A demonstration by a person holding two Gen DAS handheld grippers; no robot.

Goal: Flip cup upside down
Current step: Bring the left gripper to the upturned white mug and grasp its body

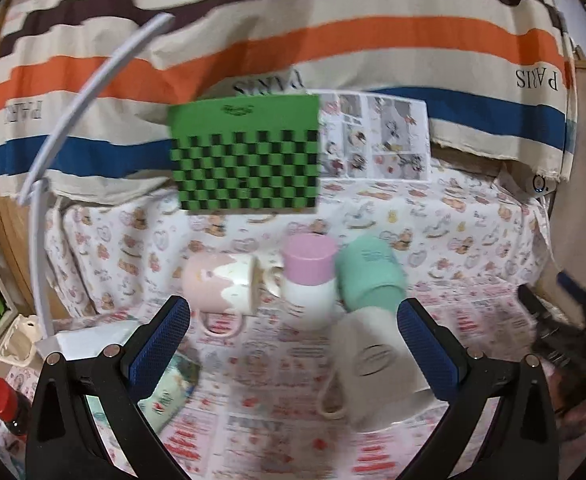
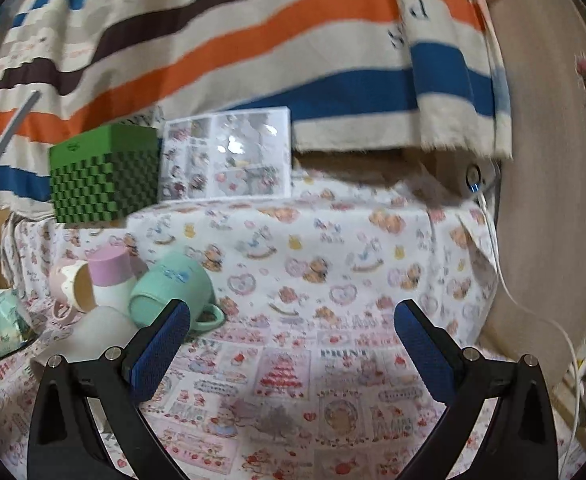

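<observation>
Left gripper (image 1: 293,332) gapes wide and empty over a white mug (image 1: 377,368) lying on its side beside the mint mug (image 1: 369,276); right gripper (image 2: 292,334) spread open, holding nothing

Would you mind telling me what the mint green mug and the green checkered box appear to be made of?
The mint green mug looks like glazed ceramic: thick rim, smooth soft sheen. The green checkered box seems matte printed cardboard, with flat faces and crisp edges; blur leaves both uncertain.

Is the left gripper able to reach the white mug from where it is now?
Probably yes. The left gripper is open, and the white mug lies on its side just before its right finger, with nothing between them.
</observation>
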